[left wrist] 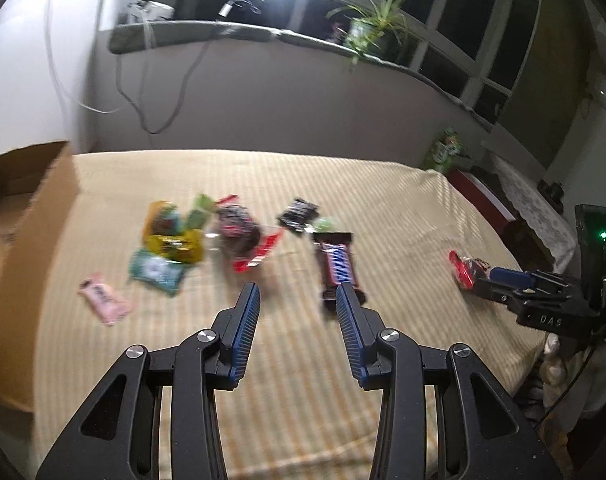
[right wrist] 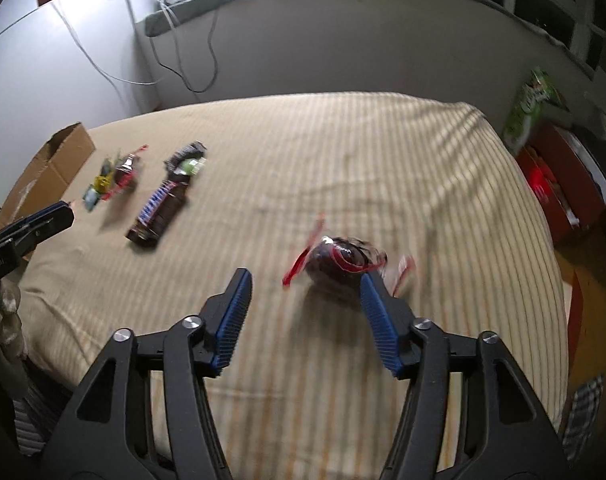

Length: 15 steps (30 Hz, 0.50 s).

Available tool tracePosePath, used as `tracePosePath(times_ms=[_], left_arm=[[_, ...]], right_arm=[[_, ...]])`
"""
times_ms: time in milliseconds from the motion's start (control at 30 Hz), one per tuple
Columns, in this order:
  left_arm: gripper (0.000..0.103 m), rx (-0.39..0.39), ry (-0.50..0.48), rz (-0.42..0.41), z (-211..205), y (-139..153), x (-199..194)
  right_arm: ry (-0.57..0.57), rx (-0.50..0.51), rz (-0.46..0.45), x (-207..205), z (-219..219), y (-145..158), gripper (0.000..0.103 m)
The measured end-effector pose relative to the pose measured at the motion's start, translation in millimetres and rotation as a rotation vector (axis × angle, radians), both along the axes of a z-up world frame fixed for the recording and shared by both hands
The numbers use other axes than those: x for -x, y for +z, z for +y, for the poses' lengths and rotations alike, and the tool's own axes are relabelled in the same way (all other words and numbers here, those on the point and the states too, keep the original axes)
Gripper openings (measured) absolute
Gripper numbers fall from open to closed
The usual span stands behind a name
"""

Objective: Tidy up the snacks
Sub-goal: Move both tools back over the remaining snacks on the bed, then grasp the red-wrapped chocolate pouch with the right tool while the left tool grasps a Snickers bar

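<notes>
snacks scattered on striped bedspread beside cardboard box.

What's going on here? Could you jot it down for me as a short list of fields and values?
Surface: bed with a striped beige cover
Container: open cardboard box at the bed's left edge
Snack pile: mixed wrappers near the box
Chocolate bar: brown and blue, lying apart from the pile
Left claw: open, nothing in it
Right claw: open, at a red-wrapped dark sweet, not gripping it
</notes>
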<state>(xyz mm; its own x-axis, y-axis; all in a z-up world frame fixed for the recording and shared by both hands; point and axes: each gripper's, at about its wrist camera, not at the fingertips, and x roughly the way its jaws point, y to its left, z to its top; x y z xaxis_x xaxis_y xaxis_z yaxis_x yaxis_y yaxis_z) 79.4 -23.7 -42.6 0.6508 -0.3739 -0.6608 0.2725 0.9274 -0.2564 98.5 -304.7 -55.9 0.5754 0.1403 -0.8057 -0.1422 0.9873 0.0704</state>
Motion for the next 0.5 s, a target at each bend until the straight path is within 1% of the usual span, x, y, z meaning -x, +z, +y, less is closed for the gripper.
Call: tracePosePath(times_ms=[33,167,233,500], left_arm=[[0.038,0.002,-0.010,0.005,-4.0,-1.2,-2.3],[0.038,0.002,-0.045,0.021,-21.0,-5.3,-10.8],[0.038,-0.001,-0.056,0.029,-27.1,-7.2,-14.4],[0.039,-0.001,-0.082,0.077,-46.4,-19.9,-32.7]], right_arm=[[-0.010,0.002,0.001,0.3,-3.2,-1.8,0.066],[-0.030,-0.021,-0.006,1.0,-15.2,-2.7,0.067],[-0.039,-0.013,0.002,-0.8,-18.7,-3.5,0.070],[-0.055,-0.076,0.036,-16.4,-27.6,-13.0,0.070]])
